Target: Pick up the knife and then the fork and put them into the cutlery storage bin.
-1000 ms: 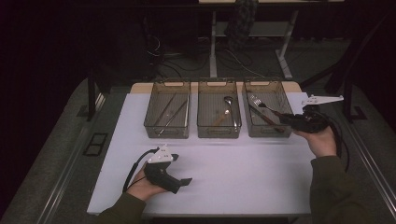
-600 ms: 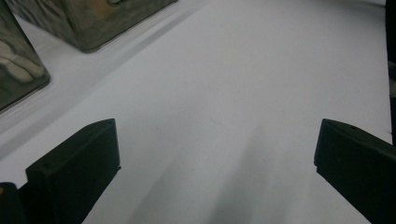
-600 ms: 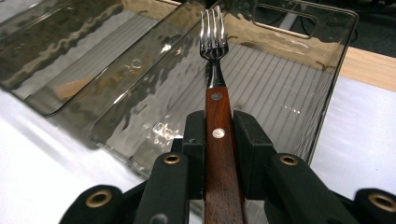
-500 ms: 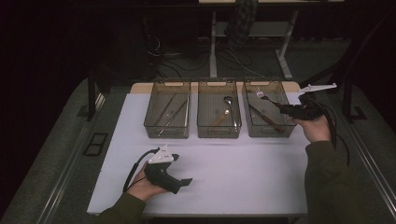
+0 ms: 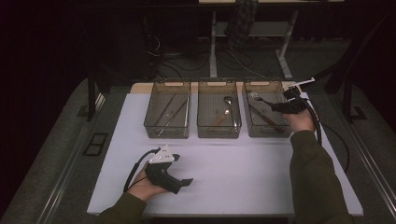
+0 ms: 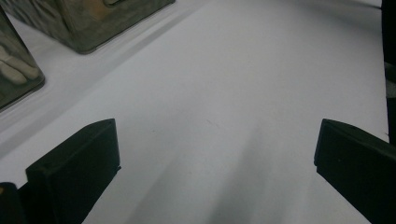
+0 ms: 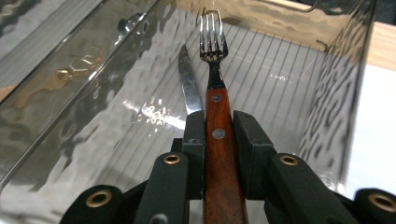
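The fork [image 7: 218,126] has a brown wooden handle with small metal dots in it. The right gripper [image 7: 219,135] pinches that handle from both sides, with its black jaws pressed snug on the wood. The shiny prongs point away from the gripper, toward the far wall of the right bin [image 7: 299,18]. In the high view the fork [image 5: 259,99] hangs above the right bin [image 5: 261,134], with its prongs over the far part of it.

A knife [image 7: 189,88] lies in the right bin, just left of the fork and under it. Its blade points the same way as the fork.

The job looks like sorting forks and knives into the right bin. To do this step well, I think the hand should go down slowly until the fork is low in the right bin. The fork should stay straight, lined up beside the knife. Then the jaws can let go softly, so the fork does not drop and bang.

The left gripper [image 5: 164,171] rests on the white table [image 5: 233,168], well away from the right bin. Its jaws are spread wide and there is nothing between them.
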Motion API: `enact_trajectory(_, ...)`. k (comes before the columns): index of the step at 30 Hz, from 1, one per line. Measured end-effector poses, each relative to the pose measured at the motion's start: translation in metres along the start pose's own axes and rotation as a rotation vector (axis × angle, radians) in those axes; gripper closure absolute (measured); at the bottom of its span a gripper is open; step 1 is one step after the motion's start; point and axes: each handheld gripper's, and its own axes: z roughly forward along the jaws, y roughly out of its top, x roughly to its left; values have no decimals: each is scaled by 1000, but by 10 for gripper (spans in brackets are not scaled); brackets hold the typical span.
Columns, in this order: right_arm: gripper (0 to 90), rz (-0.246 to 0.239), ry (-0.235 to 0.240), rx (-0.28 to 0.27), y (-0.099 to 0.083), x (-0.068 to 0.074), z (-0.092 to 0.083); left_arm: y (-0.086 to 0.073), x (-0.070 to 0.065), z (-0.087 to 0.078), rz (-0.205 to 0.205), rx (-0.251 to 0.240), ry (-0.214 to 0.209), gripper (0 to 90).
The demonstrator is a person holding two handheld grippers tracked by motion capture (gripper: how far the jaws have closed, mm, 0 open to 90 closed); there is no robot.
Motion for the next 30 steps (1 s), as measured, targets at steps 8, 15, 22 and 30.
enact_trajectory(8,751,24,-40,64,0,0,17,0,-1,0,-3,-2,-7,0)
enact_trajectory(15,741,13,-43,80,-1,2,23,1,-1,1,1,0,-11,0)
enact_trajectory(22,593,16,-44,45,0,3,20,1,-2,1,2,2,-13,0)
enact_trajectory(30,412,42,16,14,-1,2,14,1,-1,1,3,2,-11,0)
